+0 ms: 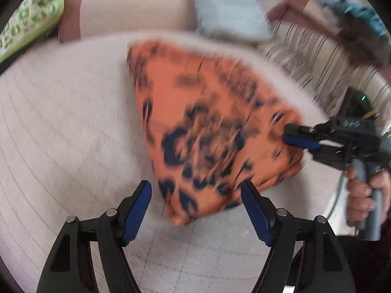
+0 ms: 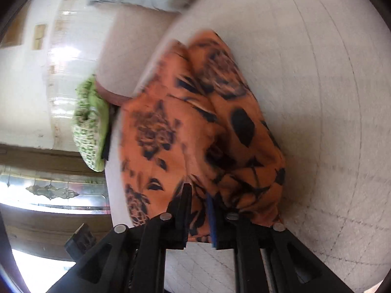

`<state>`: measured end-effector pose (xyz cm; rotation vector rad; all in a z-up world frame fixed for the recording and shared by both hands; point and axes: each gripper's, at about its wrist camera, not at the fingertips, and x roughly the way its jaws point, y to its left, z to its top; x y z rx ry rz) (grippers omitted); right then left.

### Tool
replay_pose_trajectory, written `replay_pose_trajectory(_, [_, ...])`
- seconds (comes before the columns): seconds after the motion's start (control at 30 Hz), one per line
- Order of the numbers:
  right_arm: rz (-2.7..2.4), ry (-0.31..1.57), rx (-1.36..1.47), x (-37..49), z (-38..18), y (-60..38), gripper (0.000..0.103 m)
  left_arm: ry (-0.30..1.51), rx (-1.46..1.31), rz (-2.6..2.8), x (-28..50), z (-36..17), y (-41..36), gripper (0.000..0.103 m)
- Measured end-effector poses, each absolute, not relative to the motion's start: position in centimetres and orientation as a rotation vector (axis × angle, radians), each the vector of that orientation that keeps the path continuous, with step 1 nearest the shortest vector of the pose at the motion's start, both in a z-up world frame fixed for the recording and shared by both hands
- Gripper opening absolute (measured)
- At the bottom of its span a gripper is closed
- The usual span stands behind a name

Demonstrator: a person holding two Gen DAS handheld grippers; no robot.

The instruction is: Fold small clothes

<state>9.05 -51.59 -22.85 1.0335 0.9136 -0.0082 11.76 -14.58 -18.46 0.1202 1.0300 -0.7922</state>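
Left wrist view, left to right. A green patterned cushion point(image 1: 31, 22) lies at the far left edge, off the pale quilted mattress point(image 1: 61, 122) that serves as my folding surface. My left gripper point(image 1: 196, 195) hangs low over the mattress with its two fingers spread apart and nothing between them; the near corner of the orange floral garment point(image 1: 207, 131) lies just ahead of the gap, which I judge leaves this hand free to take or press that corner. The garment rests on the mattress as a compact, already doubled-over wedge, blurred in this view. At its right edge my right gripper point(image 1: 293, 138) comes in sideways and pinches the cloth, so that edge is under control while the rest lies flat. A light blue fabric point(image 1: 232, 7) sits beyond the garment, apart from it.

Right wrist view, left to right. The same green cushion point(image 2: 91, 127) lies against the mattress side. The right gripper point(image 2: 199, 205) has its fingers drawn close on a bunched fold of the orange garment point(image 2: 195, 127), which fans away from the grip across the mattress point(image 2: 330, 97).

Containers: no basket, bin or drawer shows in either view.
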Motion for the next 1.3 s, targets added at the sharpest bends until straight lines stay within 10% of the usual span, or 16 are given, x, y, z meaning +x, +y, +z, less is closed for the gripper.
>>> replay_pose_trajectory(0.2, [-0.037, 0.72, 0.976, 12.7, -19.4, -52.6, 0.018, 0.956, 0.061, -0.73, 15.5, -15.1, -16.0, 0.078])
replay_pose_trajectory(1.0, [0.082, 1.1, 0.853, 33.5, -28.0, -45.0, 0.021, 1.163, 0.079, -0.67, 16.7, -21.2, -12.5, 0.091])
replay_pose_trajectory(1.3, [0.106, 0.919, 1.01, 26.3, -23.8, -49.6, 0.022, 1.156, 0.089, -0.68, 16.2, -19.6, -11.9, 0.094])
